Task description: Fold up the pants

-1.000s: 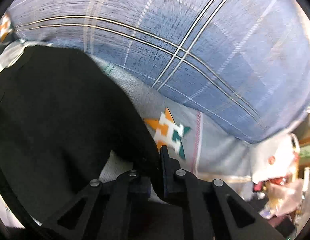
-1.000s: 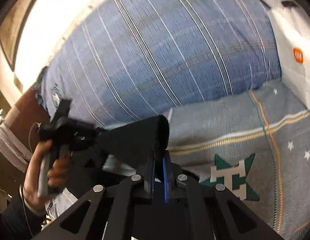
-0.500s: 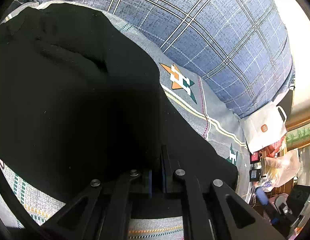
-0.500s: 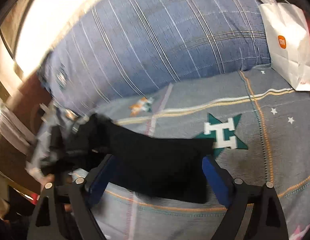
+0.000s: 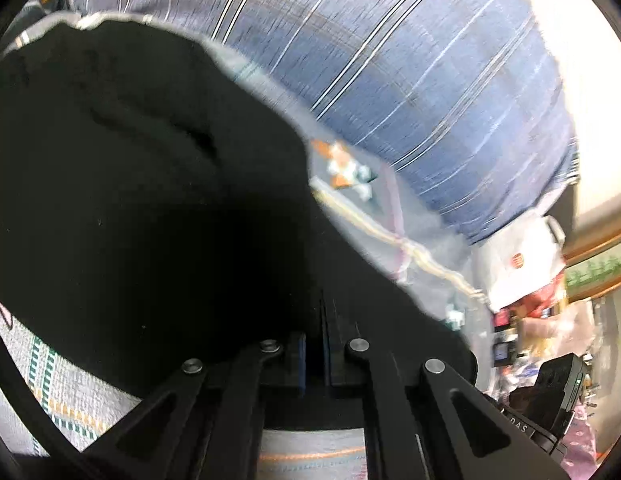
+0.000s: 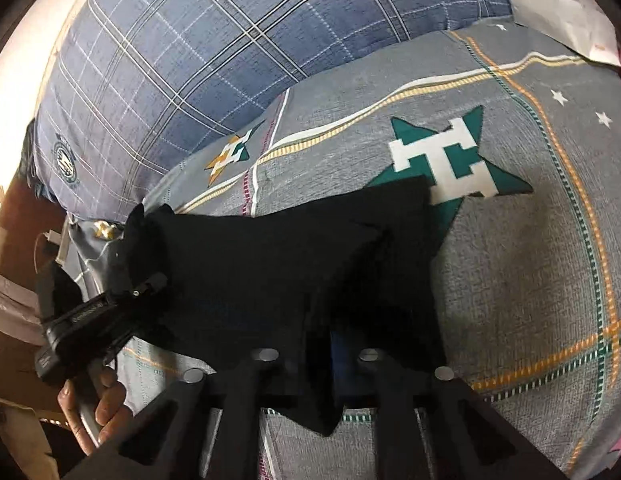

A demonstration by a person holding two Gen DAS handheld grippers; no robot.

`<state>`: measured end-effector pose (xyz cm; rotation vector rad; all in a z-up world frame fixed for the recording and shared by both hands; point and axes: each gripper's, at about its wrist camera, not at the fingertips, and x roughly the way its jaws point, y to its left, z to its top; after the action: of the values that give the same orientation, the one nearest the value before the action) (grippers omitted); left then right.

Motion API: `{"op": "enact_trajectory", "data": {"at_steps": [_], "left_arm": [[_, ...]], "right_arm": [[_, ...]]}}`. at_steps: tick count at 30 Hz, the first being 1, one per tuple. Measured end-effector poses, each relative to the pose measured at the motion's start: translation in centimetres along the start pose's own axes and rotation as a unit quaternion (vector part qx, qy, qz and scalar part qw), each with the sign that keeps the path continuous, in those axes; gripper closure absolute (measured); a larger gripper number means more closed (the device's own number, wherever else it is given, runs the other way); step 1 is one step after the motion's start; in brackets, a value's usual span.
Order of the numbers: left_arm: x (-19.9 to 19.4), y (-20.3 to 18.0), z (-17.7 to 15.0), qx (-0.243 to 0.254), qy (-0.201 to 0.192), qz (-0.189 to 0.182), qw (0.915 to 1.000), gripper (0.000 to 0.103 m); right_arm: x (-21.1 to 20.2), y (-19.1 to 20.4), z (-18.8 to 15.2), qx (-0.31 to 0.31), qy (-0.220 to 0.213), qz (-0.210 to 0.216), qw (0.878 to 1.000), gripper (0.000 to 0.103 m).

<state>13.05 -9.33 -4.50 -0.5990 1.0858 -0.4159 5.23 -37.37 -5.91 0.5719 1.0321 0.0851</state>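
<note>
The black pants (image 6: 294,264) lie part-folded on the bed (image 6: 530,260), between the plaid pillow (image 6: 214,60) at 11 o'clock and the near edge.

The right claw (image 6: 322,344) is closed on the near edge of the cloth, where a loose flap hangs down at 6 o'clock. The left claw (image 5: 324,344) is also closed, with black fabric bunched at its tips. In the right view the left claw sits at 9 o'clock, pinching the far-left corner of the pants, with a hand (image 6: 98,400) on its handle.

Risks, as judged:
- Each grip looks to take only a thin edge. A hard pull could slip the cloth free and drop the fold.
- Pulling unevenly from the two ends would skew the layers. A ridge already shows near the middle, and it could set as a crease.
- The hanging flap may tuck under when laid down.
- The white bag (image 6: 550,4) at 1 o'clock is well apart and poses no obstruction.
</note>
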Motion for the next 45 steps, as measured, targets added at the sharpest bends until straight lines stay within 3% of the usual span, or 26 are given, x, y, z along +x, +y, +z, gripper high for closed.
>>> {"op": "enact_trajectory", "data": {"at_steps": [3,5,7,11,15,19,21,22,23,24,25,26,28,30,32,36,40,42,44,45], "left_arm": [[-3.0,-2.3,-0.6,0.029,-0.048,-0.028,0.998,0.098],[-3.9,-3.2,-1.3,0.047,-0.06,-0.047,0.996,0.098],[-2.3,-4.3,-2.2,0.08,-0.042,-0.026,0.9956,0.098],[1.8,-3.2,-3.7,0.064,0.013,0.022,0.9976,0.098],[1.2,-4.0,-3.3,0.063,0.003,0.011,0.9979,0.098],[2.5,-2.9,-3.7,0.061,0.027,0.032,0.9973,0.098],[2.0,-2.9,-3.4,0.057,0.025,0.027,0.9977,0.091],[1.5,-2.8,-3.6,0.065,0.027,0.032,0.997,0.078],[1.0,-3.0,-3.7,0.074,0.022,0.031,0.9966,0.056],[0.2,-3.2,-3.5,0.081,0.011,0.024,0.9964,0.045],[-0.8,-3.3,-3.4,0.085,-0.002,0.02,0.9962,0.035],[-1.7,-3.3,-3.2,0.086,-0.014,0.019,0.996,0.036],[-4.0,-2.8,-2.1,0.079,-0.031,0.01,0.9963,0.036],[-5.0,-2.1,-0.3,0.058,-0.04,0.014,0.9974,0.035],[-6.6,-0.3,2.0,0.034,-0.045,0.025,0.9981,0.035],[-7.9,3.4,7.2,-0.014,-0.029,0.075,0.9967,0.035],[-7.8,7.3,12.3,-0.052,-0.009,0.089,0.9947,0.035],[-7.8,9.6,13.7,-0.057,-0.021,0.089,0.9942,0.035],[-7.8,12.0,13.6,-0.074,-0.043,0.089,0.9924,0.035],[-7.8,13.2,13.9,-0.091,-0.033,0.109,0.9893,0.035]], "right_arm": [[-3.6,1.3,0.7,-0.041,-0.059,0.008,0.997,0.094],[-5.2,1.2,1.5,-0.052,-0.086,-0.001,0.995,0.094],[-4.1,-0.5,2.1,-0.034,-0.071,-0.018,0.997,0.094],[-0.6,-3.4,1.9,0.013,-0.005,-0.035,0.999,0.094],[-1.0,-2.1,1.7,-0.009,-0.023,-0.044,0.999,0.094],[1.1,-2.3,1.9,-0.013,0.01,-0.074,0.997,0.091],[0.5,-1.8,2.1,-0.026,0.0,-0.081,0.996,0.091],[-0.3,-1.5,2.2,-0.023,-0.02,-0.085,0.996,0.087],[-1.6,-1.1,2.4,-0.025,-0.05,-0.09,0.994,0.079],[-2.5,-0.5,2.5,-0.03,-0.072,-0.096,0.992,0.071],[-3.2,0.1,2.6,-0.034,-0.091,-0.103,0.99,0.045],[-4.0,0.6,2.6,-0.037,-0.11,-0.106,0.988,0.026],[-5.2,1.9,2.7,-0.05,-0.14,-0.086,0.985,0.025],[-5.6,3.3,2.7,-0.065,-0.142,-0.029,0.987,0.025],[-4.5,5.7,2.6,-0.084,-0.117,0.04,0.989,0.025],[-0.5,10.8,2.9,-0.103,-0.048,0.125,0.986,0.025],[4.8,17.5,5.6,-0.12,0.036,0.175,0.977,0.026],[7.6,20.1,7.1,-0.126,0.064,0.199,0.97,0.027],[10.9,22.6,7.7,-0.144,0.089,0.193,0.967,0.027],[12.8,23.8,7.8,-0.158,0.101,0.18,0.966,0.027]]}}
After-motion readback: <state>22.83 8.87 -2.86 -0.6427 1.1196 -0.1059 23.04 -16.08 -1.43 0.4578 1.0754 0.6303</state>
